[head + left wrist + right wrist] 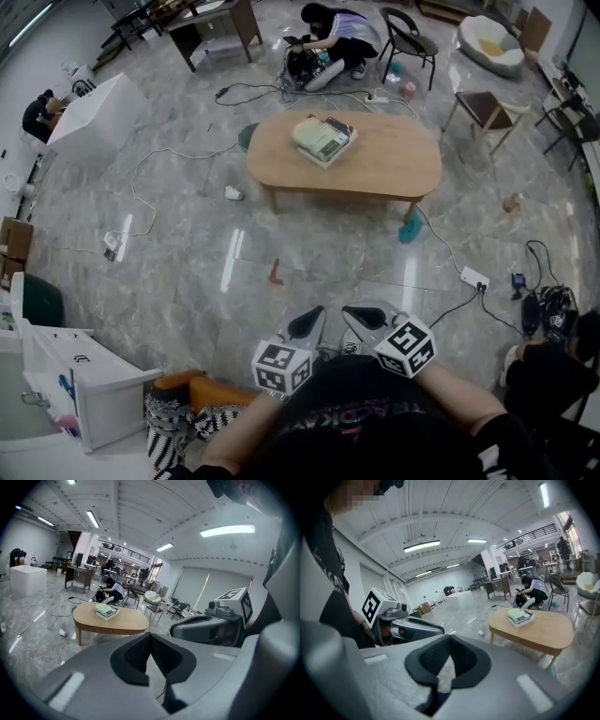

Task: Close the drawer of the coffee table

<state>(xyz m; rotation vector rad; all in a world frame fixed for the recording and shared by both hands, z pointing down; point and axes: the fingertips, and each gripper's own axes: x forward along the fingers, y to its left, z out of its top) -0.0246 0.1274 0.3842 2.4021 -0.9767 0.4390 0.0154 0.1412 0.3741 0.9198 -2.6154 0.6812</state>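
Because the head view looks steeply down on the coffee table (375, 164), its top hides the apron, and the drawer cannot be picked out there. In the left gripper view a faint seam shows in the side below the top, but whether the drawer stands open or pushed in cannot be told. The near right leg is partly covered by a teal object (410, 230) on the floor (281, 234). The wearer's dark shirt cuts off the rear of both tools behind the marker cubes (281, 367).

The table is pale wood with a rounded oval top on slim legs, and a stack of books (323, 139) lies left of its middle. It stands in the middle of the marble floor, well apart from and beyond both grippers. Its long axis runs left to right, one long side facing the wearer.

The left gripper (307, 322) and right gripper (367, 317) sit side by side near the wearer, each with jaws clenched together on nothing.
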